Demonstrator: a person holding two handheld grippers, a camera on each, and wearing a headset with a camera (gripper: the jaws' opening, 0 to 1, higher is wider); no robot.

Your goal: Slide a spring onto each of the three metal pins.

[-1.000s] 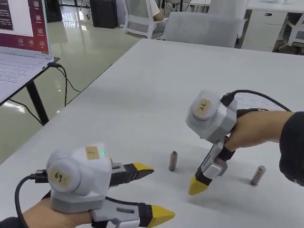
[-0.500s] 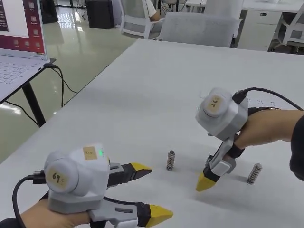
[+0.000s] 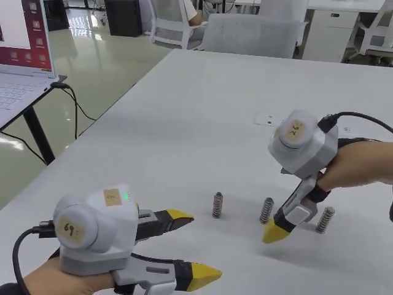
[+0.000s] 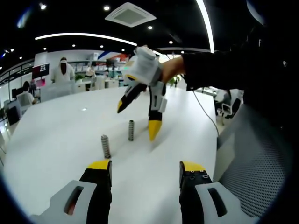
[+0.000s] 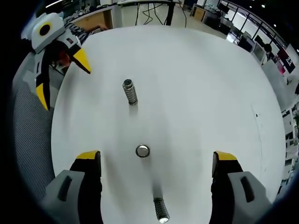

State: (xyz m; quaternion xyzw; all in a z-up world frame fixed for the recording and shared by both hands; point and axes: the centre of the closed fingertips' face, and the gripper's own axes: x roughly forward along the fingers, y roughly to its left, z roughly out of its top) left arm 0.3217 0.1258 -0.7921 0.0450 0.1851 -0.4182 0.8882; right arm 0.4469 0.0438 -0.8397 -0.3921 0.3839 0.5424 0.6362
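Note:
Three small metal springs stand upright in a row on the white table: a left spring [image 3: 217,205], a middle spring [image 3: 266,210] and a right spring [image 3: 325,219]. My right gripper [image 3: 284,224] hangs over the middle and right springs, open, with one yellow tip close to the table. In the right gripper view the middle spring [image 5: 142,150] is seen end-on between the wide-open jaws of the right gripper [image 5: 153,156]. My left gripper [image 3: 193,244] rests low at the near left, open and holding nothing. Ahead of it are the left spring [image 4: 106,146] and the middle spring [image 4: 131,130].
The white table [image 3: 202,123] runs far back, with its left edge close to my left hand. A laptop [image 3: 18,61] with a trailing cable sits on a separate stand at the left. A small white card [image 3: 267,118] lies mid-table. Chairs [image 3: 255,34] stand at the far end.
My right gripper has moved to the right, and the middle spring it was covering now stands in full view. The left gripper has stayed put.

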